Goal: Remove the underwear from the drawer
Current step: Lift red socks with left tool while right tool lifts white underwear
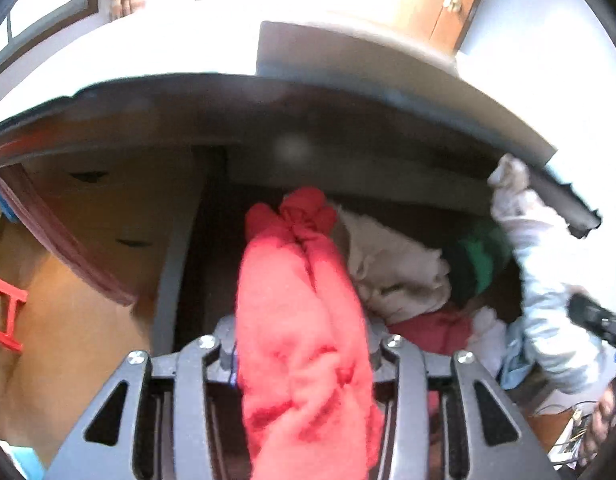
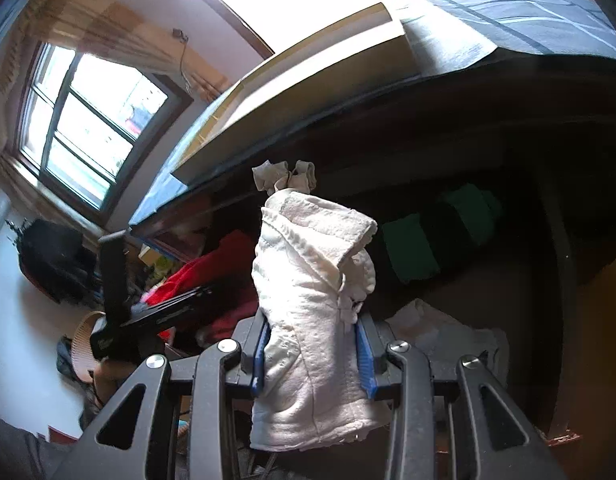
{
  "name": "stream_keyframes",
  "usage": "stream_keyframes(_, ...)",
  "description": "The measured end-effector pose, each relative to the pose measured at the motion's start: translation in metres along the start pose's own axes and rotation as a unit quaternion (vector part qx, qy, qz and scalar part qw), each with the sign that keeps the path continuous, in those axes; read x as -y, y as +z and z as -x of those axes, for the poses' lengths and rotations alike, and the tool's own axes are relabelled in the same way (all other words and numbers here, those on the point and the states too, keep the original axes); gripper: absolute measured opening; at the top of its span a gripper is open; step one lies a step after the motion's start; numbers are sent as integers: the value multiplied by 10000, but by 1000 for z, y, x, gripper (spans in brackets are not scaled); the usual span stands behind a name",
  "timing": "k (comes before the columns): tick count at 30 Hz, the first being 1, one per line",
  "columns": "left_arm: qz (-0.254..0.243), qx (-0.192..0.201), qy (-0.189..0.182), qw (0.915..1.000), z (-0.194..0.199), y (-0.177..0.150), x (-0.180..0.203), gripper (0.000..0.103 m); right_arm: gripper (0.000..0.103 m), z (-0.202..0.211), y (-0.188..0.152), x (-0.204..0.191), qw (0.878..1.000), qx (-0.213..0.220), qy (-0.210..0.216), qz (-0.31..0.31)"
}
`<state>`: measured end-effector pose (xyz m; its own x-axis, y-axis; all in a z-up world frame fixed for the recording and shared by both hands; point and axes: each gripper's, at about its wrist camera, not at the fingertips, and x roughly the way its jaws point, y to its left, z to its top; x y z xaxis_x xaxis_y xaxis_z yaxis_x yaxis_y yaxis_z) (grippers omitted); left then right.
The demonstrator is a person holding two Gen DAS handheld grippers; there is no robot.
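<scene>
both grippers hold cloth above the open drawer (image 1: 176,264).
left gripper (image 1: 304,344) is clamped on a red garment (image 1: 300,320) that fills the gap between its fingers, running forward past the tips and spilling back over the frame; ahead of it in the drawer lie a cream cloth (image 1: 391,268) and a green piece (image 1: 483,256) to its right, more red fabric (image 1: 431,328) low beside its right finger. right gripper (image 2: 311,344) grips white underwear (image 2: 311,280) between its blue pads (image 2: 365,344), the piece standing up past the tips and hanging below them; the green piece sits ahead to its right in the dark drawer, the left gripper with the red garment to its left.
</scene>
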<state>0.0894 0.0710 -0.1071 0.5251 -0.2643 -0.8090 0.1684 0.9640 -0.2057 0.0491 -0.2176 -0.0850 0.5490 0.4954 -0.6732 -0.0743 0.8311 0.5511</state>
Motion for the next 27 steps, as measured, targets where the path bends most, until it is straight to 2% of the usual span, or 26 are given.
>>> stream_keyframes(5, -161, 489, -296, 9982, 39, -3, 4, 40, 38, 8, 1, -4, 9998, 68, 188, -49)
stream_keyframes(9, -411, 833, -327, 9951, 65, 2, 13, 40, 38, 21, 6, -11, 9989, 165, 435, -81)
stream_keyframes(13, -535, 1164, -415, 9909, 96, 24, 15, 40, 38, 35, 20, -29, 9977, 370, 548, 167)
stream_keyframes(16, -658, 1491, -339, 9861, 115, 44, 17, 40, 38, 41, 34, -46, 9962, 510, 636, 319)
stream_keyframes(19, -789, 1667, -250, 9825, 118, 65, 30, 40, 38, 46, 55, -62, 9940, 667, 788, 352)
stream_keyframes(23, -852, 1846, -158, 9790, 116, 100, 32, 40, 38, 41, 96, -85, 9924, 931, 758, 271)
stream_keyframes(27, -846, 1827, -75, 9795, 98, 132, 32, 40, 38, 23, 128, -97, 9922, 1042, 665, 170)
